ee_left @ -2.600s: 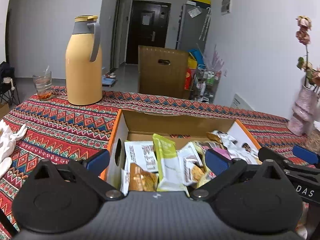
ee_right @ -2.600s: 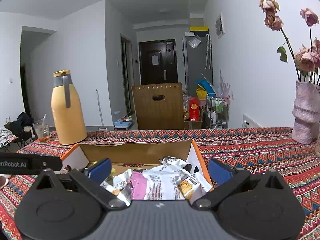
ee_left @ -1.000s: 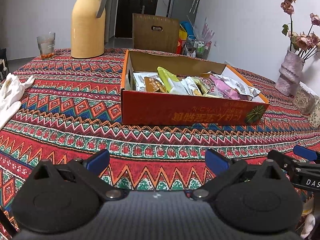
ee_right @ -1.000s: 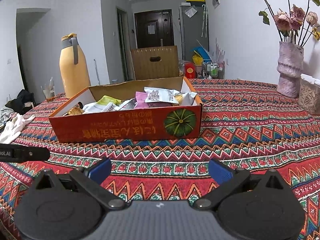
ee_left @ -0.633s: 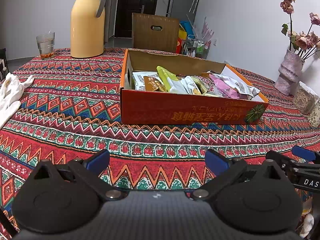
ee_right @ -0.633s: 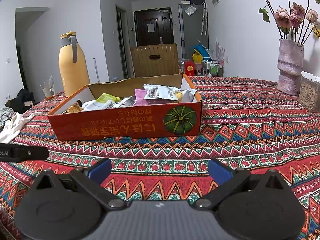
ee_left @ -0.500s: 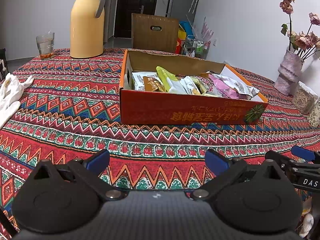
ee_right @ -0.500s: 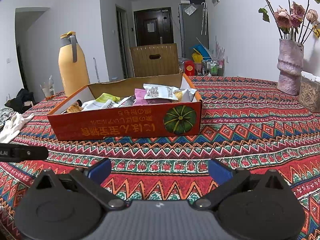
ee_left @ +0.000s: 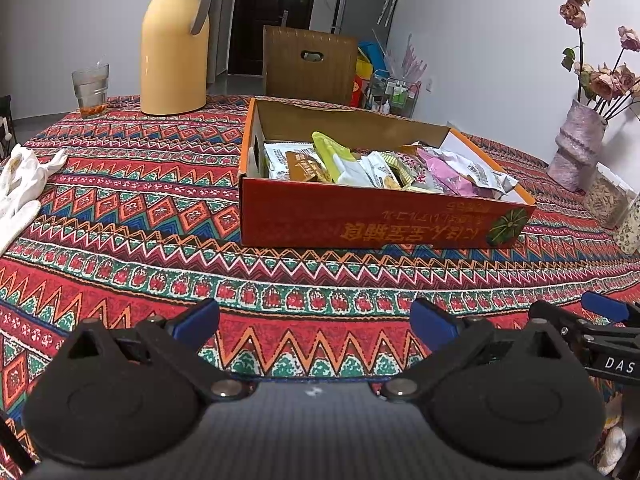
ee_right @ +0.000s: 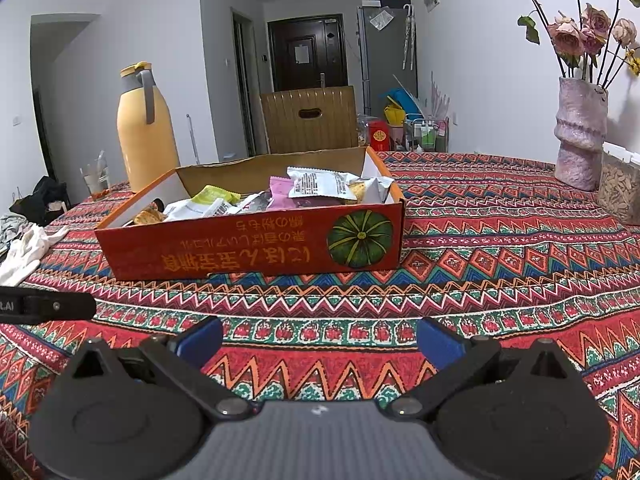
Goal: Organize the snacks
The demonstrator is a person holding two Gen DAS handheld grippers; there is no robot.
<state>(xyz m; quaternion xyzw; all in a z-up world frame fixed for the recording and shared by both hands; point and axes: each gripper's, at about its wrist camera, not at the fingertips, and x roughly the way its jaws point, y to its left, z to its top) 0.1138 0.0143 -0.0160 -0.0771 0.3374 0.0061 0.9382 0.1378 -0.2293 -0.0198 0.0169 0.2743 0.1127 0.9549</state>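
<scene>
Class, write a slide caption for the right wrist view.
Open right tool facing a box of snacks on a patterned tablecloth.

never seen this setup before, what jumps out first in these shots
The loud red zigzag tablecloth covers the whole table, and in the middle of it sits an open orange box heaped with snack packets. Behind the box to the left stands a tall yellow thermos jug; at far right is a vase of dried roses.

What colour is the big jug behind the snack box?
The jug is yellow with a grey collar and handle; the left wrist view shows it best.
</scene>
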